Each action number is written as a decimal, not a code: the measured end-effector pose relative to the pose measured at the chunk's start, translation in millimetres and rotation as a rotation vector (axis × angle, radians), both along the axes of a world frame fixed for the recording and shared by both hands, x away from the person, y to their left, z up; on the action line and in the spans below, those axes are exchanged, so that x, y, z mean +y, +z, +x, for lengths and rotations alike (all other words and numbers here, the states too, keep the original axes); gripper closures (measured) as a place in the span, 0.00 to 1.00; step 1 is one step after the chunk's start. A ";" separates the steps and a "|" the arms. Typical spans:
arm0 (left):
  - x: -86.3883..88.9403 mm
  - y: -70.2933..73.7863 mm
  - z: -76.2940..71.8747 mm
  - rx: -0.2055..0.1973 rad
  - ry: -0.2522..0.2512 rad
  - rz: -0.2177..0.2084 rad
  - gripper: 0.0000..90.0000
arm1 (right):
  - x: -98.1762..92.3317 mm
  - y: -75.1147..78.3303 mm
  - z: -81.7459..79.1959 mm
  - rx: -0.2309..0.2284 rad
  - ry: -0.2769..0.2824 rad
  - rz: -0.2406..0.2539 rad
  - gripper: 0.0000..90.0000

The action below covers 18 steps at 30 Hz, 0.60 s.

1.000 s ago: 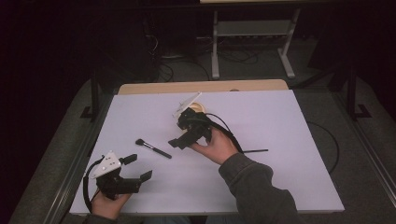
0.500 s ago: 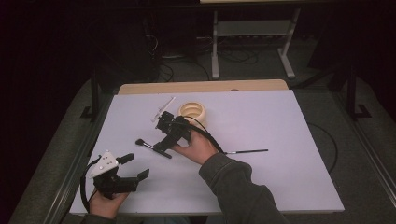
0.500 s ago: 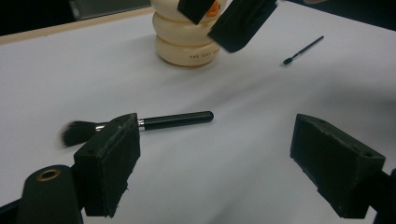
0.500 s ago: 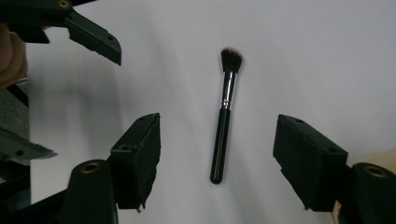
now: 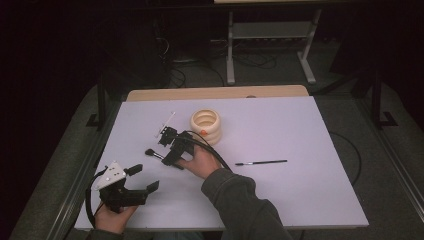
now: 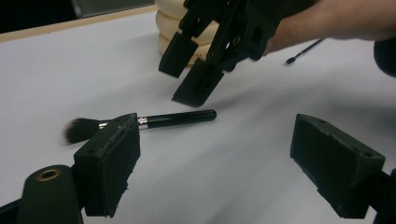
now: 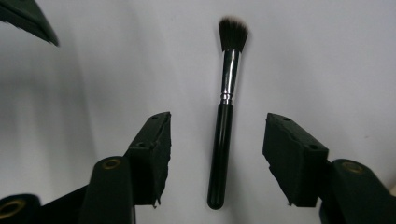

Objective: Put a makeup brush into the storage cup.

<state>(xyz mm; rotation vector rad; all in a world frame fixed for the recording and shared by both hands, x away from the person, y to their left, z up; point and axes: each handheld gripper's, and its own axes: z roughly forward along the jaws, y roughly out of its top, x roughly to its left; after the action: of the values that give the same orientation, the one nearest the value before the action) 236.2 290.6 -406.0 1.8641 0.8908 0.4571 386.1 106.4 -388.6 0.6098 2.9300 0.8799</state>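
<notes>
A makeup brush (image 7: 227,84) with a black handle, silver collar and dark bristles lies flat on the white table (image 5: 280,130). My right gripper (image 7: 217,122) hangs low over it with a jaw on each side of the handle. The pads are clear of the handle, and the jaws have just been closing. In the high view the right gripper (image 5: 170,159) covers the handle, and the brush head (image 5: 149,152) pokes out to its left. My left gripper (image 5: 144,178) rests open at the front left with nothing between its jaws. It points at the brush (image 6: 177,119) and the right gripper (image 6: 187,74).
A stack of cream rings (image 5: 206,125) stands just behind the right hand. A thin black brush (image 5: 261,162) lies to the right of the right forearm. The right gripper's cable runs back along the sleeve. A wooden strip (image 5: 215,93) edges the table's far side.
The right hand has moved left and down from in front of the rings to over the makeup brush, and its jaws have narrowed. The left gripper has stayed put.
</notes>
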 end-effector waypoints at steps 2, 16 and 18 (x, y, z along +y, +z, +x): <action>0.2 0.0 0.1 0.000 0.000 0.001 0.17 | 3.3 -5.7 0.7 0.008 0.000 -0.019 0.48; -0.5 -1.3 1.3 0.008 -0.011 -0.008 0.17 | 13.7 -27.2 7.2 0.015 -0.016 -0.090 0.67; -0.6 -1.5 1.4 0.008 -0.012 -0.007 0.17 | 14.1 -28.7 7.2 0.017 -0.016 -0.095 0.68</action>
<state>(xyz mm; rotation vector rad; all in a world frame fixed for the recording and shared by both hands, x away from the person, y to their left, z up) 237.7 290.0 -407.5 1.8653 0.8855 0.4387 393.3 120.5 -417.4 0.6377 2.9571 0.7332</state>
